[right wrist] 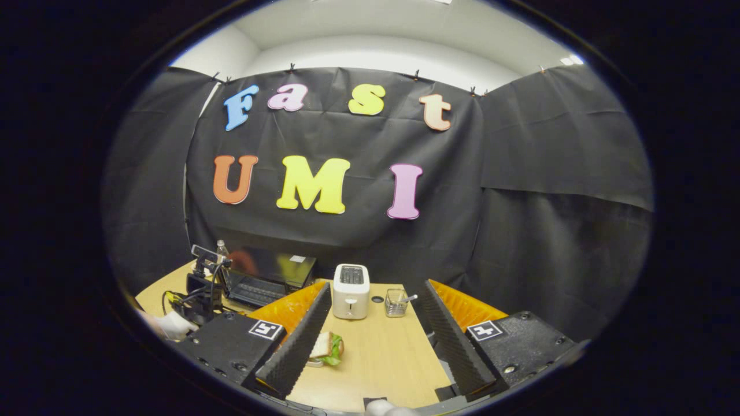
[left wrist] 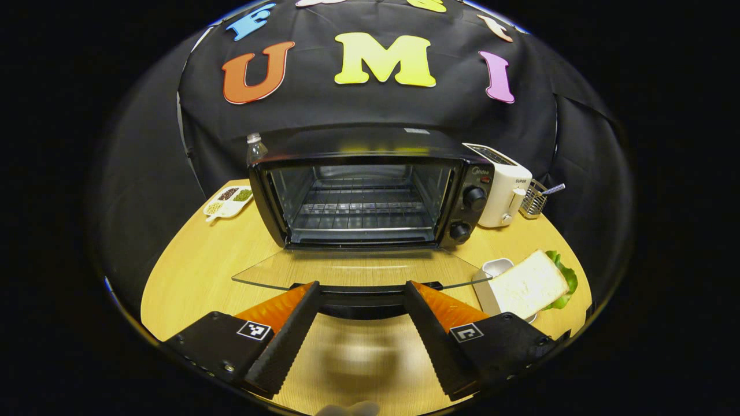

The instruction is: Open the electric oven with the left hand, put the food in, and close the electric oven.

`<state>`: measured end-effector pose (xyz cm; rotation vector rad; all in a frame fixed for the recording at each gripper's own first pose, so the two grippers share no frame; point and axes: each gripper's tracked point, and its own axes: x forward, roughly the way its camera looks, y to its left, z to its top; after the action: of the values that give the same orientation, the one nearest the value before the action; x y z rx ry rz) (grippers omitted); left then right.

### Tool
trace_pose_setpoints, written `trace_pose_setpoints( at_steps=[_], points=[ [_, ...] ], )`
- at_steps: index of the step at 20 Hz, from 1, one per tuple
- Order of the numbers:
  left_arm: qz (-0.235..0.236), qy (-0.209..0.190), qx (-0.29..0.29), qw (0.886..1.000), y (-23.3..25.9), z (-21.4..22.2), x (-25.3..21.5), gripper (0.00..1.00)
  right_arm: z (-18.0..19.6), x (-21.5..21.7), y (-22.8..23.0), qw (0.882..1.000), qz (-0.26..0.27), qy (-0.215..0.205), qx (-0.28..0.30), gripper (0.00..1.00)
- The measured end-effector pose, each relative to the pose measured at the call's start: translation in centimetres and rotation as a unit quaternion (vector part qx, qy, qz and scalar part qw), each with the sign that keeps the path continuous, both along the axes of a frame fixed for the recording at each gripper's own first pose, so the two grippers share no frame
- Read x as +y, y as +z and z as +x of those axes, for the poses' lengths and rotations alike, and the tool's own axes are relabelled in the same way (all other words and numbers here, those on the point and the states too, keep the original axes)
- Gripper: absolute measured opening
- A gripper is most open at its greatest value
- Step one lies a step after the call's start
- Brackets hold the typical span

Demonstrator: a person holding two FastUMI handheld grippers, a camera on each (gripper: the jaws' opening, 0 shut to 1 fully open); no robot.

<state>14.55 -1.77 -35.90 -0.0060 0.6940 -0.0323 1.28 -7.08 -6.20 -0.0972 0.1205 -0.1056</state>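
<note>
The black electric oven point(left wrist: 370, 193) stands open on the wooden table point(left wrist: 196, 271), its wire rack bare. Its glass door point(left wrist: 358, 268) lies folded down flat toward me. My left gripper point(left wrist: 361, 289) is open, and the door's dark handle point(left wrist: 361, 305) lies between its two fingers. The food, a sandwich point(left wrist: 532, 284) of white bread and lettuce, rests on a small white tray right of the door. In the right gripper view my right gripper point(right wrist: 374, 300) hangs open over the table with nothing in it, the sandwich point(right wrist: 328, 346) just beside its left finger. The oven point(right wrist: 263, 277) sits far left there, with the other gripper point(right wrist: 196, 300) in front of it.
A white toaster point(left wrist: 503, 185) and a wire utensil basket point(left wrist: 535, 199) stand right of the oven. A divided dish of beans point(left wrist: 228, 201) and a bottle point(left wrist: 254, 147) are at its left. A hand point(right wrist: 170, 325) holds the other gripper. Black cloth walls the booth.
</note>
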Motion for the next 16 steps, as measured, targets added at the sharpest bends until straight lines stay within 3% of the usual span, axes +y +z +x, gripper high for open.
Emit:
trace_pose_setpoints(
  at_steps=[3,4,5,7,8,9,16],
  points=[
    [-0.007,0.003,0.016,1.000,-1.3,-0.8,-0.2,0.96,-0.3,-0.2,-0.4,1.000,-0.001,-0.002,0.006,1.00],
    [-0.010,0.006,0.022,1.000,-1.9,-1.1,-0.3,0.95,-0.3,-0.3,-0.5,1.000,-0.001,-0.003,0.007,0.95],
    [-0.013,0.008,0.037,0.999,-2.5,-1.6,-0.3,0.95,-0.3,-0.3,-0.5,1.000,-0.001,-0.004,0.008,1.00],
    [-0.017,0.011,0.063,0.998,-4.4,-2.1,-0.4,0.94,-0.3,-0.5,-0.8,1.000,-0.001,-0.006,0.011,1.00],
    [-0.020,0.013,0.076,0.997,-5.2,-2.3,-0.4,0.82,-0.3,-0.5,-0.9,1.000,-0.002,-0.007,0.011,1.00],
    [-0.024,0.016,0.089,0.996,-6.0,-2.5,-0.3,0.95,-0.3,-0.6,-0.9,1.000,-0.003,-0.008,0.013,1.00],
    [-0.025,0.019,0.122,0.992,-8.0,-2.8,-0.5,0.94,0.2,-0.6,-1.8,1.000,-0.001,-0.010,0.022,1.00]
  ],
)
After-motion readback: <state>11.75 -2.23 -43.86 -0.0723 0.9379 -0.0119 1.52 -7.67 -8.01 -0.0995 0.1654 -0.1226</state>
